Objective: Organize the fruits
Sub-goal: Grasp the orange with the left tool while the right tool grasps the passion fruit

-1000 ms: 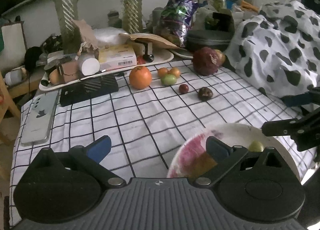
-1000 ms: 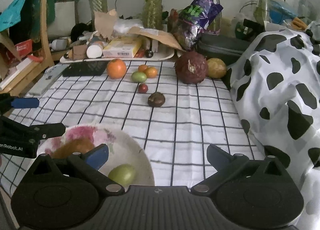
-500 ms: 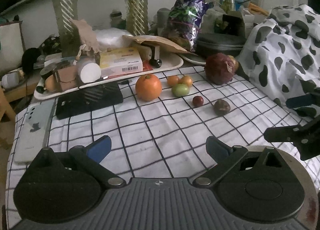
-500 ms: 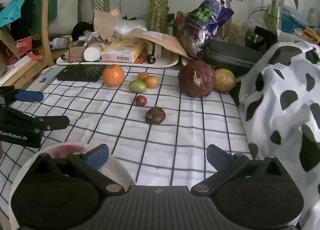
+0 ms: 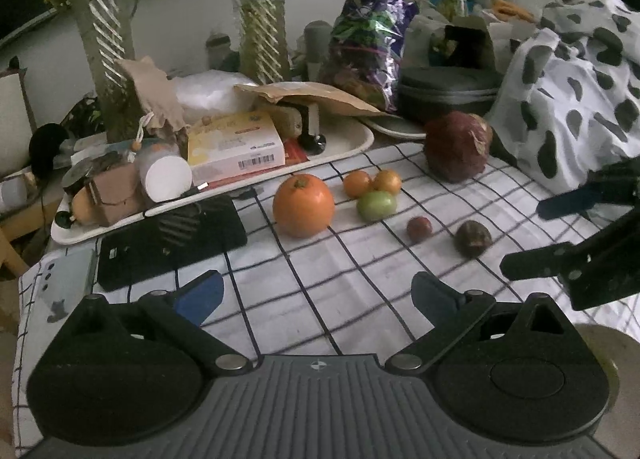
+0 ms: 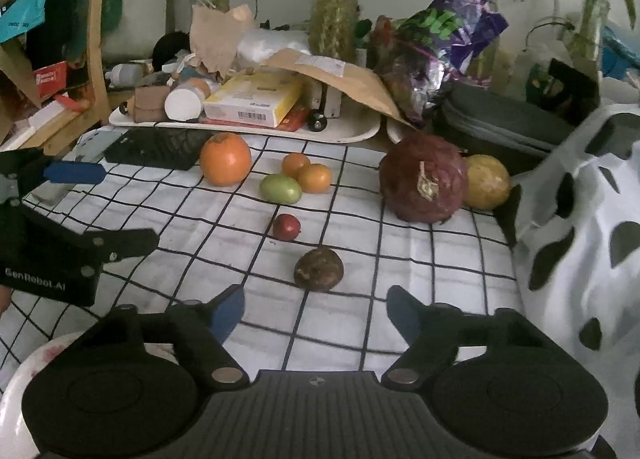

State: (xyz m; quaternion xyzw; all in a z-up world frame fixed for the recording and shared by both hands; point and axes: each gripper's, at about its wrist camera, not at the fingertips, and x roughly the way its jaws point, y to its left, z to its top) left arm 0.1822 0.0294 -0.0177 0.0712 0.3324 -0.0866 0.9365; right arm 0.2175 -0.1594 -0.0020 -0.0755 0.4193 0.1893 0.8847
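Note:
Fruits lie on the checked cloth: a big orange [image 5: 303, 205] [image 6: 225, 159], two small oranges [image 5: 357, 184] [image 6: 315, 178], a green tomato [image 5: 376, 205] [image 6: 280, 188], a small red fruit [image 5: 419, 228] [image 6: 286, 226], a dark brown fruit [image 5: 473, 238] [image 6: 319, 268], a large dark red fruit [image 5: 457, 152] [image 6: 423, 178] and a yellow fruit [image 6: 487, 181]. My left gripper [image 5: 316, 291] [image 6: 100, 207] is open and empty. My right gripper [image 6: 315, 307] [image 5: 536, 235] is open and empty, just short of the brown fruit. The plate's rim [image 6: 24, 371] [image 5: 612, 343] shows at the bottom edges.
A white tray [image 5: 344, 147] of boxes and clutter stands at the back. A black flat device [image 5: 168, 243] and a phone [image 5: 60, 283] lie at the left. A spotted cloth [image 6: 580, 259] covers the right side. Plant vases [image 5: 260, 11] and a grey case [image 5: 448, 91] stand behind.
Both grippers have moved forward over the cloth toward the fruits. The plate with its fruit has slipped almost out of view beneath them.

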